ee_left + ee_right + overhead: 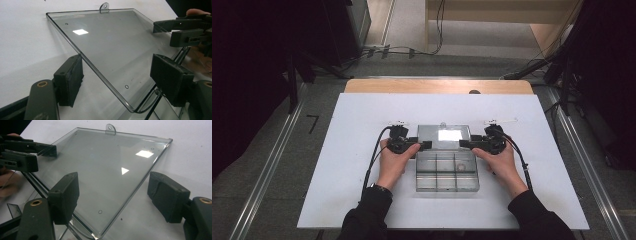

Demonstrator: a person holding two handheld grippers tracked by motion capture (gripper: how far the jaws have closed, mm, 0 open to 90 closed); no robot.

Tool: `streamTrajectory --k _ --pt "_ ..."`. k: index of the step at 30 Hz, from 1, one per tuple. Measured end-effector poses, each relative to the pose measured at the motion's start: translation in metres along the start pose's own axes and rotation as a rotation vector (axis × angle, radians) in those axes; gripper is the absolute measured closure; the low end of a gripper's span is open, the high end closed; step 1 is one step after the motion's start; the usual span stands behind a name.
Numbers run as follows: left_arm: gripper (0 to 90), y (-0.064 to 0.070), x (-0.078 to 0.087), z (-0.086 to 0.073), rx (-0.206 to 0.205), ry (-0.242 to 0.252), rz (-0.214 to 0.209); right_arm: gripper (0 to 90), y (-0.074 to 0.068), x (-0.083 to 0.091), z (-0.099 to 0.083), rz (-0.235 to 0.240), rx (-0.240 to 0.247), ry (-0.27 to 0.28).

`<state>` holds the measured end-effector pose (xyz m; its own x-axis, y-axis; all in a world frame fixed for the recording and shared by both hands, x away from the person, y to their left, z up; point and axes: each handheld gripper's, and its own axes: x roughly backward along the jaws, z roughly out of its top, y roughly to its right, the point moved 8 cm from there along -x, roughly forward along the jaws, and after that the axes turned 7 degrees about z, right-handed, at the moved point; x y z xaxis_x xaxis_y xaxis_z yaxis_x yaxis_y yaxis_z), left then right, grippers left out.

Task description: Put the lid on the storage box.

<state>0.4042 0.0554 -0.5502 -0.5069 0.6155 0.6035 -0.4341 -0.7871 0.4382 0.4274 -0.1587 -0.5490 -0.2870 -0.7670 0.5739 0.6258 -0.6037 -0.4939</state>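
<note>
Jaws of both the left gripper [422, 145] and right gripper [466, 144] are standing spread astride the clear lid [445, 137], lying open on the white table [362, 165] amid dark floor, tab pointing far.

Clear compartment box [447, 172], hinged lid [444, 137] open, mid-table

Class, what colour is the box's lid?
The lid is clear with a grey tint, best in the right gripper view.
</note>
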Motion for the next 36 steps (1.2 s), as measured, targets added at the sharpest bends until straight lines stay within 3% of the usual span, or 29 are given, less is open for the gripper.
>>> streamTrajectory --k 6,12,27,31,36 --pt "32.8 0.0 0.001 0.001 0.024 0.006 -0.017 30.4 0.0 0.0 -0.001 0.046 -0.038 -0.002" --pt "41.9 0.0 0.004 0.004 0.026 0.023 -0.023 36.1 -0.003 0.002 0.001 0.051 -0.015 0.016" --pt "64.3 0.005 0.022 0.013 -0.028 0.106 -0.031 56.6 -0.013 0.018 0.01 0.036 0.09 0.107" --pt "68.3 0.007 0.027 0.013 -0.044 0.129 -0.04 59.1 -0.018 0.022 0.011 0.016 0.147 0.112" --pt "71.9 0.009 0.031 0.014 -0.06 0.153 -0.048 65.8 -0.02 0.029 0.011 0.035 0.162 0.134"
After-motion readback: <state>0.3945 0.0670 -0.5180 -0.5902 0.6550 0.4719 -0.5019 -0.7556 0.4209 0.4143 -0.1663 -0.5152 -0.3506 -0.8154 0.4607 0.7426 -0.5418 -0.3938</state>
